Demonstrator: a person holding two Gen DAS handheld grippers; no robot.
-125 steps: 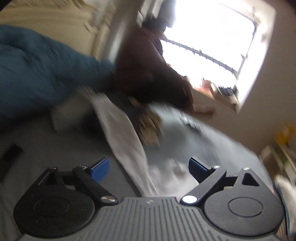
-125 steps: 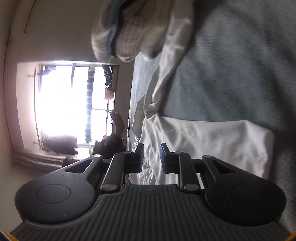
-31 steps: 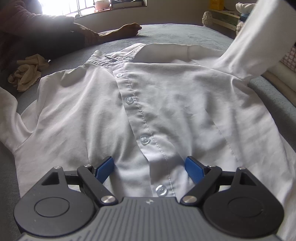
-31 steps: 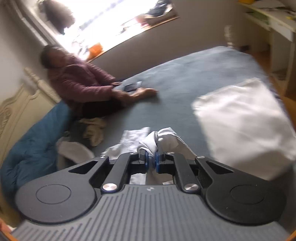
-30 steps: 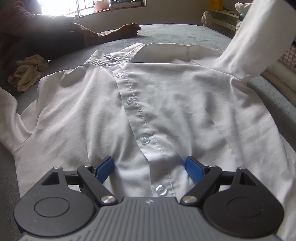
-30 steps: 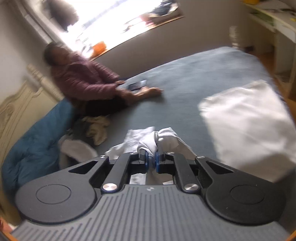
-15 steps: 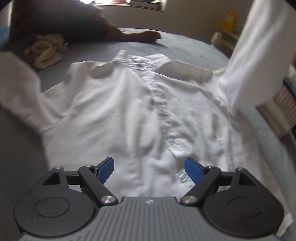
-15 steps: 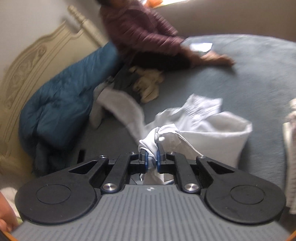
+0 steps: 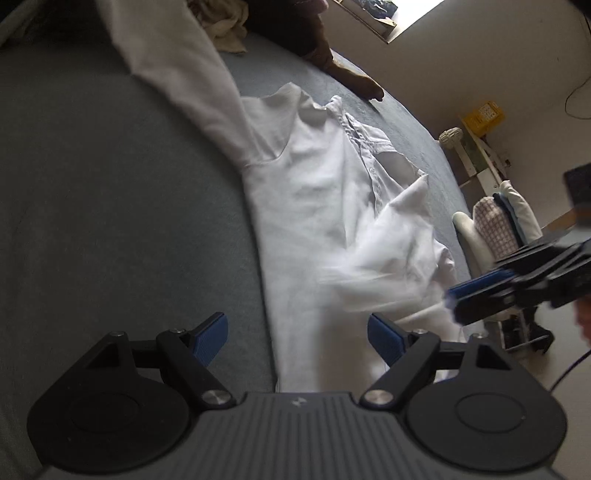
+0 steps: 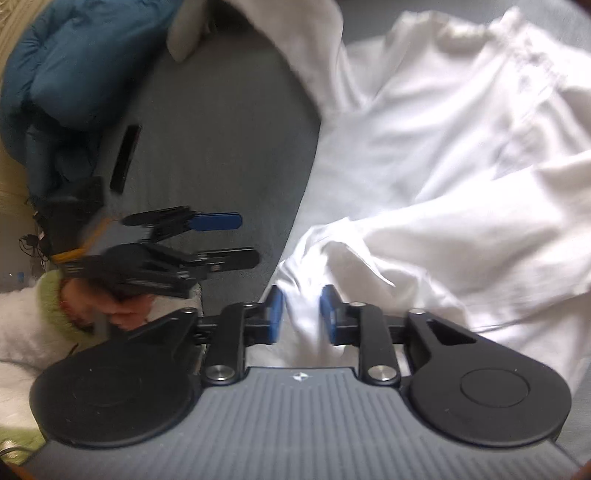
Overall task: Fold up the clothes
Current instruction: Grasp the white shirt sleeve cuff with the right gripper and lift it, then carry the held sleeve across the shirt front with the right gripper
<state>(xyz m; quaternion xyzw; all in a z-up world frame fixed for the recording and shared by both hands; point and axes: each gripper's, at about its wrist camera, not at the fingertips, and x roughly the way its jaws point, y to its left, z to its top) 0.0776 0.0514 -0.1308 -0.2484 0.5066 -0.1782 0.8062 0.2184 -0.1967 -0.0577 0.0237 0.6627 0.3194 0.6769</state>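
Observation:
A white button shirt (image 9: pixel 314 192) lies front-up on the grey bed (image 9: pixel 110 184). One of its sleeves (image 9: pixel 391 240) is folded in over the chest, and the other sleeve (image 9: pixel 177 59) stretches away at the upper left. My left gripper (image 9: pixel 297 332) is open over the shirt's left edge with nothing between its pads. My right gripper (image 10: pixel 301 314) is low over the shirt (image 10: pixel 443 129). Its jaws are opening, and the sleeve's end (image 10: pixel 306 325) stands loose between the blue pads. The left gripper (image 10: pixel 229 240) shows at the left of the right wrist view, held by a hand (image 10: pixel 92 306).
A blue quilt (image 10: pixel 55 74) and a flat black object (image 10: pixel 125 158) lie at the bed's left side. A seated person (image 9: pixel 295 22) and a beige cloth (image 9: pixel 225 26) are at the far end. Folded laundry (image 9: pixel 495 221) is stacked beside the bed on the right.
My right gripper came down with the sleeve, laid it over the shirt's chest and parted its jaws. My left gripper swung left to the shirt's edge and rolled, staying open.

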